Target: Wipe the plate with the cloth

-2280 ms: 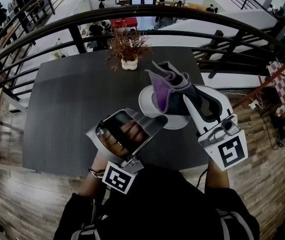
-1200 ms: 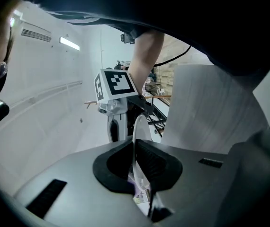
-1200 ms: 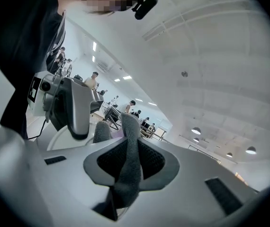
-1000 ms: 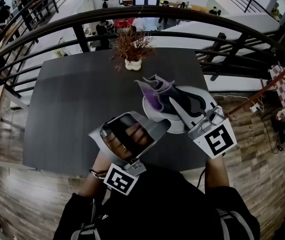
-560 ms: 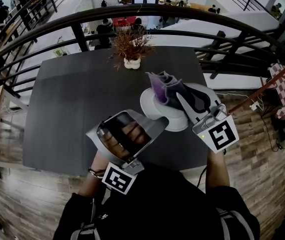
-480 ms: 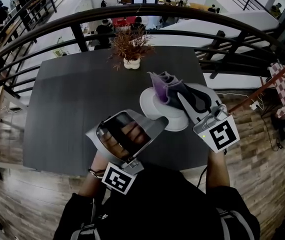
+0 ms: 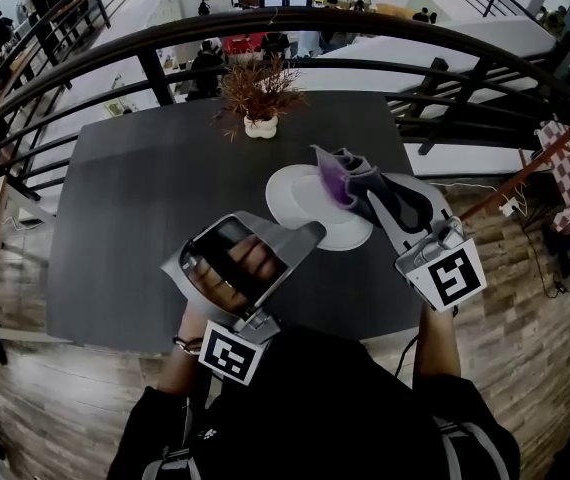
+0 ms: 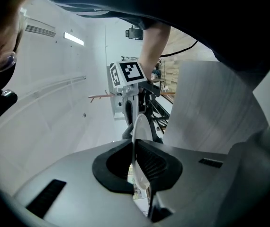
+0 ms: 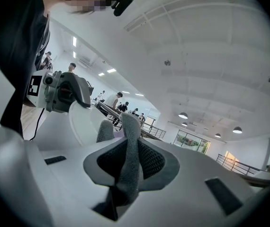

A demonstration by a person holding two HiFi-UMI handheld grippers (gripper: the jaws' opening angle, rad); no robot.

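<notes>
Plate [image 7: 300,203] near tabletop [image 7: 135,218] right edge, L gripper [image 7: 308,232] jaws clamped on its near rim, R gripper [image 7: 363,196] jaws clamped on cloth [image 7: 337,176] — cloth against plate's right side.

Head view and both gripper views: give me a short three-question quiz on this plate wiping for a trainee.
1. True or false: the left gripper is shut on the rim of the white plate.
2. What does the right gripper hold? A: a sponge. B: a grey and purple cloth. C: a fork.
3. Fill the gap: beyond the plate, at the far edge of the dark table, stands a potted ____.

Key: 1 true; 2 B; 3 plant.
</notes>
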